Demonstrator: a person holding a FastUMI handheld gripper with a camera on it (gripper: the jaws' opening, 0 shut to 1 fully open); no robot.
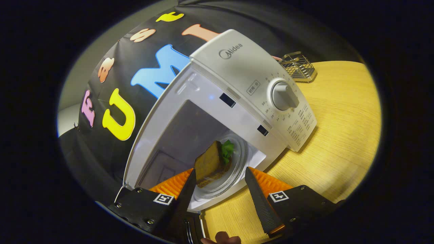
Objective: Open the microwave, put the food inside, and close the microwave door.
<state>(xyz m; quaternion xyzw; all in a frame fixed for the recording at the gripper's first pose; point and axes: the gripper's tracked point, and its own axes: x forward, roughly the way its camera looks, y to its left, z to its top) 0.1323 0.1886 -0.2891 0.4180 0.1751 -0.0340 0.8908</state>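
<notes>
Tool [219, 178] fingers apart before sandwich [211, 163].

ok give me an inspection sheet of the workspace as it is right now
surface: wooden table, bare grain to the microwave's side
job's things: microwave with its cavity open, the door itself not clear to see; sandwich resting on the glass plate inside; dial on the panel
clutter: wire rack on the table beyond the microwave
grippers: gripper open, fingers apart at the cavity's mouth, the sandwich just ahead of them and touching neither; a hand below
cables: nothing seen
surroundings: black cloth wall behind the microwave, a pale wall past it
</notes>
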